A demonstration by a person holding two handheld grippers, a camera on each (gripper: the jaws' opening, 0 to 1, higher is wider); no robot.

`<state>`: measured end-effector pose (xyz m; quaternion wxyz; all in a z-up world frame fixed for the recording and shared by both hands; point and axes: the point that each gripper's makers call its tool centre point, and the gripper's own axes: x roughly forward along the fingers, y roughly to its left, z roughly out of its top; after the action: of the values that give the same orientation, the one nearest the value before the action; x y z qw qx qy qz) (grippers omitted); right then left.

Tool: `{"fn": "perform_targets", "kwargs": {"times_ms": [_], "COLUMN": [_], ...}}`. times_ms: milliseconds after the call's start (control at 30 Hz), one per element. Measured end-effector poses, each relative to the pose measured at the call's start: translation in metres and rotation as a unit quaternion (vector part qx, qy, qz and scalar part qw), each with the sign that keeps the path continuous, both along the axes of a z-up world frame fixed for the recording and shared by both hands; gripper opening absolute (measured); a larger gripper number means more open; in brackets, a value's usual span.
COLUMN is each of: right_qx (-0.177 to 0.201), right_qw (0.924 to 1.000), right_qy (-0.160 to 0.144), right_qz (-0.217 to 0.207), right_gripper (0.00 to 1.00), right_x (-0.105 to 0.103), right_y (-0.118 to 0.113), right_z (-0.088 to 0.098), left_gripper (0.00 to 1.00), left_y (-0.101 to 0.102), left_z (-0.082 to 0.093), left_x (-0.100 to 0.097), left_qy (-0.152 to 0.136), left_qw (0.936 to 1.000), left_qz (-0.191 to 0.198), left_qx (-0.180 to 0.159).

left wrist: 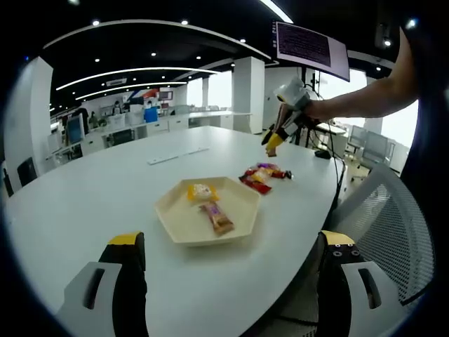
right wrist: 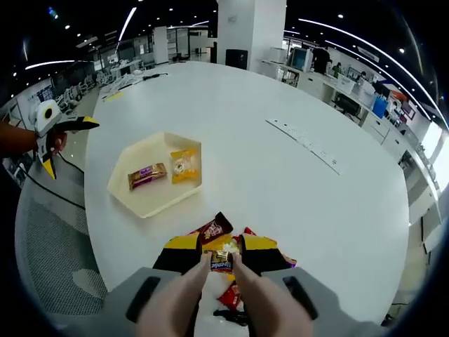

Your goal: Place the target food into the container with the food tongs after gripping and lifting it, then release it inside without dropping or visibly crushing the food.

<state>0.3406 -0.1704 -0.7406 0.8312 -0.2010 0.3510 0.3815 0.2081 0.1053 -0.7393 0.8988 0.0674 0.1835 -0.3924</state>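
Observation:
A cream hexagonal tray sits on the white table and holds a yellow snack packet and a brown wrapped bar. Beside it lies a pile of red and yellow snack packets. My right gripper carries pale tongs whose tips are closed on a small orange packet right over the pile. It is also seen across the table as the right gripper in a person's hand. My left gripper is open and empty, hovering off the table's edge near the tray.
The white oval table is large and bare beyond the tray. A grey mesh chair stands at its edge. A thin white strip lies further along the tabletop. Office desks fill the background.

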Motion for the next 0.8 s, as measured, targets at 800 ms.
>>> {"fn": "perform_targets", "kwargs": {"times_ms": [800], "right_qx": [-0.001], "right_qw": [0.9998], "right_qy": [-0.003], "right_qz": [0.018], "right_gripper": [0.2], "right_x": [0.001], "right_y": [0.027], "right_z": [0.01], "left_gripper": [0.99], "left_y": [-0.002], "left_z": [-0.001], "left_x": [-0.001], "left_qy": [0.001], "left_qw": [1.0], "left_qz": [-0.005], "left_qx": [0.001]}}
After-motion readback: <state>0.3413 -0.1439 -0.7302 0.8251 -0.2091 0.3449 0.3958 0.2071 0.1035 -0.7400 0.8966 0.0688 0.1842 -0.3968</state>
